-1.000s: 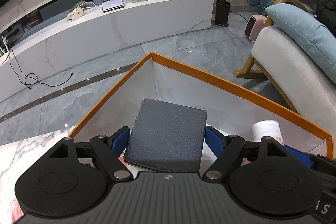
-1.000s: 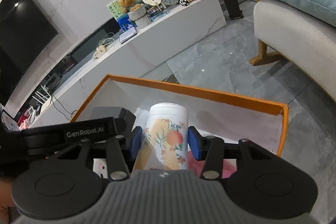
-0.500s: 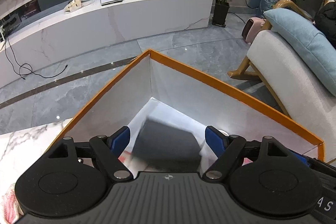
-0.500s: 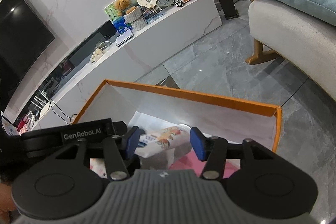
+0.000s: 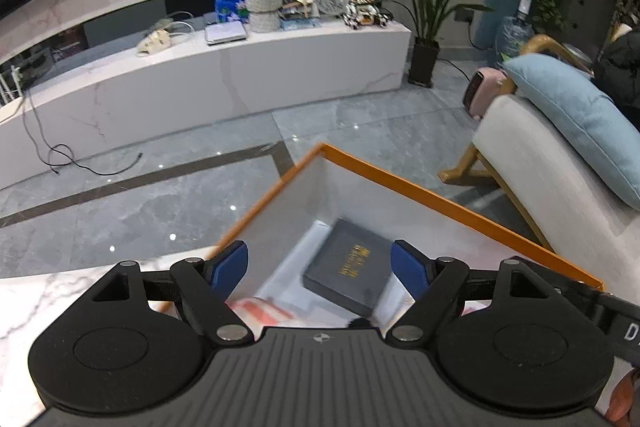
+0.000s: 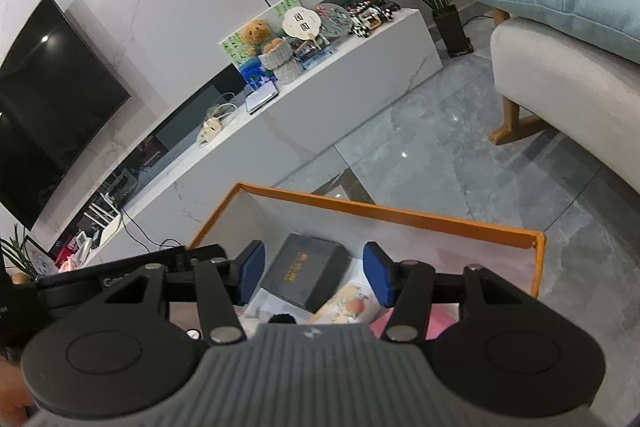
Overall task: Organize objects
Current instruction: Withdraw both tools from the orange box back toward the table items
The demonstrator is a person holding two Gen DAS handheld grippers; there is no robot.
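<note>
Dark box (image 5: 350, 271) flat, long axis diagonal

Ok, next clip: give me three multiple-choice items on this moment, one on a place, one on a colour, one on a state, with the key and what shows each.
1. Where is the dark box with gold lettering?
A. lying inside the orange-rimmed box
B. between the left gripper's fingers
C. on the floor

2. What colour are the finger pads of the right gripper?
A. red
B. blue
C. white

3. How does the left gripper stand?
A. shut on the dark box
B. shut on nothing
C. open, holding nothing

Key: 1 A, it lies on the bottom, walls around it. 2 B, both pads show blue. 3 C, its pads stand wide apart above the box.
</note>
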